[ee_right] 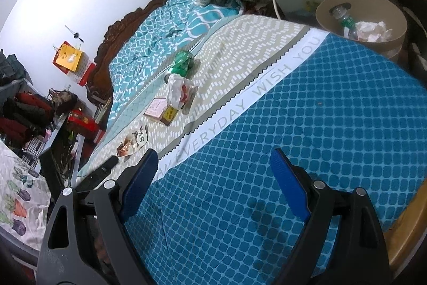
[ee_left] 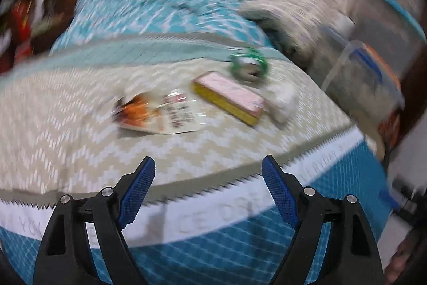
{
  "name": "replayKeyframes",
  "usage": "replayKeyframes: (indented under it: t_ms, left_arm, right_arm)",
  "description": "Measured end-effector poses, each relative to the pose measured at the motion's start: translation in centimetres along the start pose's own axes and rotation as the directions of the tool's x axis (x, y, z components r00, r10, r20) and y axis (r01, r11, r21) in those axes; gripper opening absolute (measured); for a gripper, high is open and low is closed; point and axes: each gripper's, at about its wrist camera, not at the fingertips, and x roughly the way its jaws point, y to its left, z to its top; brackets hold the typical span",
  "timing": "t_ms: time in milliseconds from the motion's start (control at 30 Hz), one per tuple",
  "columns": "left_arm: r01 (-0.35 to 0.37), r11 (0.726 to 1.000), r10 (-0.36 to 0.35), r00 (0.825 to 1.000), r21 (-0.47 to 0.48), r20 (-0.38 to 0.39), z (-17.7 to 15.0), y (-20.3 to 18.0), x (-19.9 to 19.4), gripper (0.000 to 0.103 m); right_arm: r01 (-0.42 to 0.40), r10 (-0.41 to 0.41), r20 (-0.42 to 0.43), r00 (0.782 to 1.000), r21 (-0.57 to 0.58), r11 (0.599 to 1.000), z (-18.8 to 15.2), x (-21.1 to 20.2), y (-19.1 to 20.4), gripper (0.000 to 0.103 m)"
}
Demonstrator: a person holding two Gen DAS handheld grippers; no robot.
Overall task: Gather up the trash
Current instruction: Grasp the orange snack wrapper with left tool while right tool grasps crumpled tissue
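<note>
On the bed (ee_left: 66, 124), in the blurred left wrist view, four bits of trash lie close together on the beige zigzag band: a snack wrapper (ee_left: 154, 112), a flat pink-and-yellow box (ee_left: 229, 99) just right of it, a crumpled white wad (ee_left: 283, 102) touching the box's far end, and a green bottle (ee_left: 248, 66) behind them. The left tool (ee_left: 206, 191) hangs over the white lettered stripe with its jaws spread and nothing between them. Only this view shows a clear plastic tub (ee_left: 365, 82) off the bed's right side; its contents are too blurred to tell.

The right wrist view is sharp and looks along the bed (ee_right: 333, 111) from the blue patterned end. The same trash runs in a line away from the camera: wrapper (ee_right: 133, 142) nearest, then box (ee_right: 160, 111), wad (ee_right: 178, 91) and bottle (ee_right: 182, 62), all well ahead of the right tool (ee_right: 213, 167), which is spread wide and empty above the blue cover. Only here does a round tan bin (ee_right: 395, 20) show, beyond the bed's far right edge; in it lie a clear plastic bottle with a green label (ee_right: 345, 19) and crumpled white paper (ee_right: 372, 30). A dark fingertip of the left tool (ee_right: 106, 166) pokes in near the wrapper.
</note>
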Motion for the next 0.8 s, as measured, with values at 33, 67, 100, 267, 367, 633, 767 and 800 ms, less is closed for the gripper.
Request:
replayKeyframes:
  t_ms: [33,67,100,267,367,633,767,800]
  left_arm:
    - [0.004,0.999,-0.005,1.000,-0.047,-0.014,0.3,1.3,0.3,0.078]
    - [0.007,0.994,-0.010,0.999,-0.108,-0.031,0.7,3.0,0.7,0.078]
    - [0.001,0.986,-0.009,0.999,-0.165,-0.048,1.1,4.7,1.3,0.077]
    - [-0.017,0.952,-0.013,0.995,-0.306,-0.095,2.3,8.7,3.3,0.077]
    - [-0.009,0.943,-0.024,0.995,-0.331,-0.095,3.2,9.2,4.2,0.078]
    - [-0.025,0.950,-0.003,0.996,-0.311,-0.090,5.4,8.2,6.9,0.082]
    - [-0.038,0.960,0.017,0.997,-0.277,-0.077,5.8,7.2,7.8,0.072]
    - [-0.045,0.963,0.025,0.997,-0.266,-0.077,5.8,7.0,7.9,0.066]
  right_arm:
    - [-0.001,0.001,-0.006,1.000,-0.002,1.000,0.0,0.3,0.0,0.086]
    - [-0.003,0.003,-0.012,1.000,-0.004,1.000,0.0,0.6,0.1,0.086]
    - [-0.003,0.003,-0.016,1.000,-0.006,1.000,0.0,0.7,0.2,0.086]
    - [-0.010,0.005,-0.058,0.998,-0.075,0.997,0.6,3.2,1.8,0.086]
    - [-0.024,0.012,-0.087,0.996,-0.142,0.990,1.4,5.5,3.6,0.086]
    - [-0.048,0.013,-0.126,0.992,-0.280,0.959,5.7,13.5,7.6,0.093]
    - [-0.050,0.020,-0.145,0.989,-0.209,0.977,8.4,17.5,7.8,0.093]
    - [-0.051,0.021,-0.156,0.988,-0.189,0.981,9.1,18.7,7.8,0.093]
